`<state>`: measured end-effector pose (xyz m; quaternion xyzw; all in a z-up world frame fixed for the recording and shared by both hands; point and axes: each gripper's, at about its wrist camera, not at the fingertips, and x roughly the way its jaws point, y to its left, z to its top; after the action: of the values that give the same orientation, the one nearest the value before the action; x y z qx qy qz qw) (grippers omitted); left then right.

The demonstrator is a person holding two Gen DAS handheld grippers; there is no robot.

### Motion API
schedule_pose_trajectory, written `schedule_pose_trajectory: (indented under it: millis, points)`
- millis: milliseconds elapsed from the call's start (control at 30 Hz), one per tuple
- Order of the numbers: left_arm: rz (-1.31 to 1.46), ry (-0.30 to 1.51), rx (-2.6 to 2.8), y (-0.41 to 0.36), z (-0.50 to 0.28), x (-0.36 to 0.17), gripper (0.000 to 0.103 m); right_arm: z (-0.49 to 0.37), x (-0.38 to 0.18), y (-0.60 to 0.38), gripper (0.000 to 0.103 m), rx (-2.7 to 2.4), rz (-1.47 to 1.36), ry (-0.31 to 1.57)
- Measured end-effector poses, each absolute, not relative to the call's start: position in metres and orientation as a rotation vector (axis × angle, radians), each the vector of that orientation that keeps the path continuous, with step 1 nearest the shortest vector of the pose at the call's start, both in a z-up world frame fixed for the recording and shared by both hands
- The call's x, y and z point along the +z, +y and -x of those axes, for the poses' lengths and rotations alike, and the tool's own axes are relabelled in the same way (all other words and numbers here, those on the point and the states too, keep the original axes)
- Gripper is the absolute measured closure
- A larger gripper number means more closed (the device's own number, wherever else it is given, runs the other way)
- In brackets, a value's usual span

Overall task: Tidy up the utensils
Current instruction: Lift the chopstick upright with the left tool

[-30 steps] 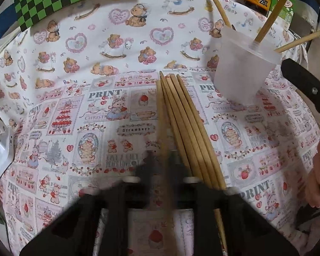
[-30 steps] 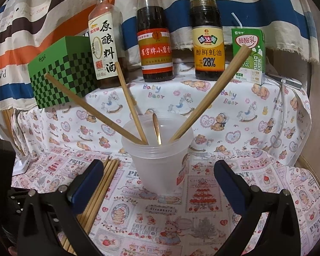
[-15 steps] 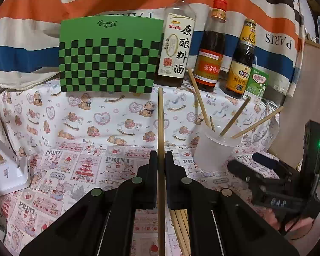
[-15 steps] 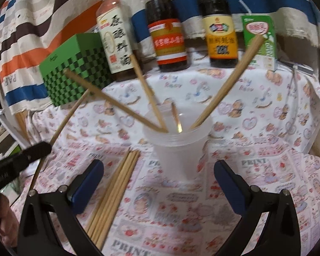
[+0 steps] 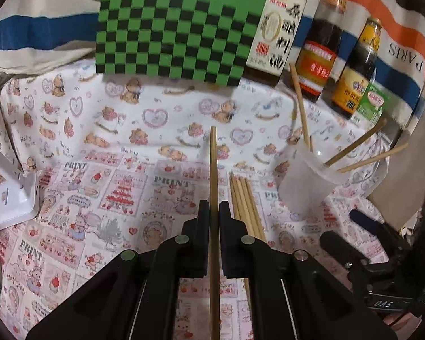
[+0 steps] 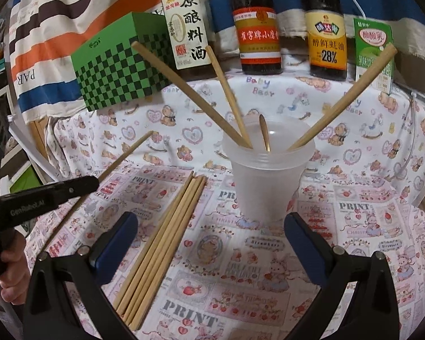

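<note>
A translucent plastic cup (image 6: 267, 175) stands on the printed tablecloth (image 6: 240, 269), and everything else is easiest placed from it. Four wooden chopsticks (image 6: 342, 104) lean out of the cup in different directions, thin ends down inside, thick ends fanned above the rim; one of them points almost straight at the right wrist camera, so only its rounded end shows. Just left of the cup, flat on the cloth, lies a bundle of loose chopsticks (image 6: 167, 243) side by side, four or five as far as I can count, all the same pale, plain bamboo colour, tapering toward one end. Further left of the cup, lifted clear of the cloth, a single chopstick (image 5: 213, 175) is clamped between the closed black jaws of the left gripper (image 5: 212, 212), sticking out well beyond the fingertips. The right gripper (image 6: 209, 243) hovers in front of the cup with its blue-padded jaws spread wide and nothing between them. Behind the cup stand three bottles (image 6: 256, 28) in a row, with one small green drink carton (image 6: 374, 48) to their right. Behind the cup to the left sits one green-and-black checked box (image 6: 113, 68).
</note>
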<state>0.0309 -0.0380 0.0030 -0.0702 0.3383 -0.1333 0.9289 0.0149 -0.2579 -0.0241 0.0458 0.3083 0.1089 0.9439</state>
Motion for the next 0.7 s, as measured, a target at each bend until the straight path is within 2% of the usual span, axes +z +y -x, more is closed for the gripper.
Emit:
schedule_pose_trajectory:
  millis: [233, 400, 533, 700]
  points:
    - [0.165, 0.522, -0.263, -0.03, -0.011, 0.026, 0.097, -0.02, -0.029, -0.261, 0.0, 0.232, -0.13, 0.674]
    - [0.099, 0.509, -0.222, -0.035, -0.011, 0.029, 0.097, -0.02, -0.029, -0.26, 0.0, 0.232, -0.124, 0.676]
    - [0.075, 0.615, -0.205, -0.039, -0.025, 0.014, 0.097, -0.02, -0.03, -0.258, 0.0, 0.23, -0.11, 0.68]
    - [0.08, 0.853, -0.196, -0.041, -0.051, -0.018, 0.097, -0.021, -0.029, -0.259, 0.0, 0.225, -0.105, 0.68]
